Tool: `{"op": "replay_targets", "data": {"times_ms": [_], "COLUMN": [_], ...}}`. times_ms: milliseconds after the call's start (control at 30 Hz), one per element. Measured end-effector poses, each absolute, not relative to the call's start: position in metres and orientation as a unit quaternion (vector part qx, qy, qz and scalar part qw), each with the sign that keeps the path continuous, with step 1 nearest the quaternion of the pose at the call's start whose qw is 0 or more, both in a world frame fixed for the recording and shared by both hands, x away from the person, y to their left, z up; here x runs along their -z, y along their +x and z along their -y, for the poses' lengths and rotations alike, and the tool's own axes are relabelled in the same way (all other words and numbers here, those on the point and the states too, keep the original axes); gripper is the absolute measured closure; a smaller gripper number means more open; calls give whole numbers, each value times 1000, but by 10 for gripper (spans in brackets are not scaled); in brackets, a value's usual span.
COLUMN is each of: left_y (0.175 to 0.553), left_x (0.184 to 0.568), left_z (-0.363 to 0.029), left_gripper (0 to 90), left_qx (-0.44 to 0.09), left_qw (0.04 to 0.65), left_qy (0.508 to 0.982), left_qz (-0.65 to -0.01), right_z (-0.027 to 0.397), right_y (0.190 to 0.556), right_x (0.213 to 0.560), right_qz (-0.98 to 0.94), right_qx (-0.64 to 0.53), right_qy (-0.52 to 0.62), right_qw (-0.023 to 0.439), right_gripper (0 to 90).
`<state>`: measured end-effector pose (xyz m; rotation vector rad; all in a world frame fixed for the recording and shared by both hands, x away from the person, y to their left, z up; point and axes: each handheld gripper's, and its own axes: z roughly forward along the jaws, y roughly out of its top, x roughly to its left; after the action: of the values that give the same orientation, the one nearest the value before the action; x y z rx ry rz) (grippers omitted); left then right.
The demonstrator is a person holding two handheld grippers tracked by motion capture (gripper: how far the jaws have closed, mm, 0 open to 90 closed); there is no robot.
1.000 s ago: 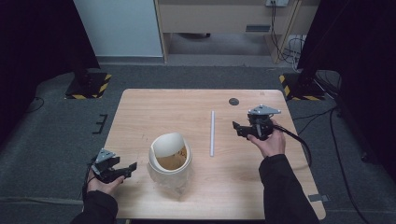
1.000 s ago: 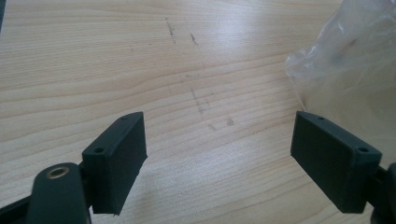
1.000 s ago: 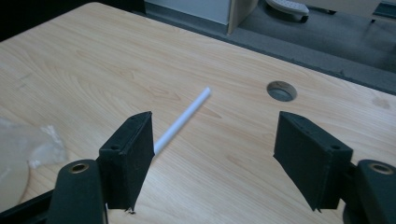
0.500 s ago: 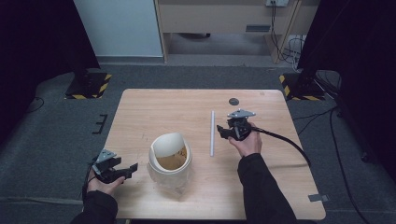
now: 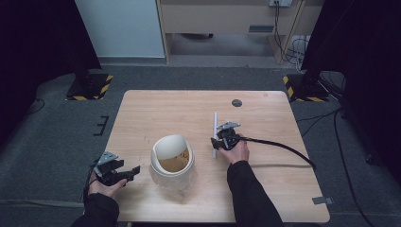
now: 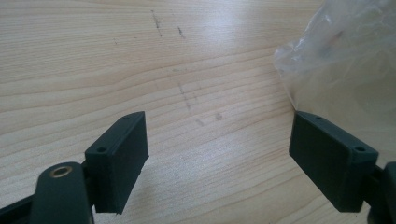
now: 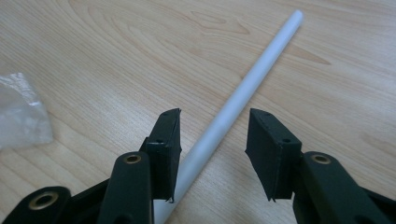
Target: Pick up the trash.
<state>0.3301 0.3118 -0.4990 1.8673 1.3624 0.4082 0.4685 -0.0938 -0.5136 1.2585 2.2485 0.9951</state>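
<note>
A long white rod (image 5: 215, 128) lies on the wooden table (image 5: 265, 189), right of centre, pointing away from me. My right gripper (image 5: 216, 142) is low over the rod's near end. In the right gripper view the rod (image 7: 252, 79) runs between the jaws of that gripper (image 7: 214, 116). The jaws have just been closing; a gap remains on the right side, so they do not grip it. My left gripper (image 5: 134, 171) rests at the table's front left, and in its own view the left gripper (image 6: 219, 116) stands wide open over bare wood.
A pale round container (image 5: 172, 156) with brown contents sits in crinkled clear plastic (image 6: 345, 60) near the table's front centre, between the two hands. A small dark disc (image 5: 236, 102) lies near the far edge. The right gripper's cable (image 5: 283, 146) trails off to the right.
My right hand has moved left and down to the white rod, and its jaws have narrowed around the rod. The left hand has stayed put.
</note>
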Motion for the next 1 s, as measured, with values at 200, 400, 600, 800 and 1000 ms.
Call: {"op": "replay_targets", "data": {"times_ms": [200,400,600,800,1000], "left_y": [330,330,330,330,330], "left_x": [499,499,499,499,498], "left_z": [-312,-312,-312,-312,-312], "left_gripper": [194,197,198,199,200], "left_qx": [-160,-159,-159,-159,-159], "left_qw": [386,387,386,387,388], "left_qy": [735,734,733,733,733], "left_qz": [-534,-535,-537,-537,-536], "right_z": [90,91,92,93,94], "right_y": [470,471,470,469,469], "right_x": [523,522,523,523,523], "right_qz": [-804,-807,-810,-811,-815], "right_qx": [-339,-323,-314,-305,-297], "right_qy": [453,459,461,461,455], "right_qw": [183,183,183,191,200], "right_gripper": [609,665,724,756,793]}}
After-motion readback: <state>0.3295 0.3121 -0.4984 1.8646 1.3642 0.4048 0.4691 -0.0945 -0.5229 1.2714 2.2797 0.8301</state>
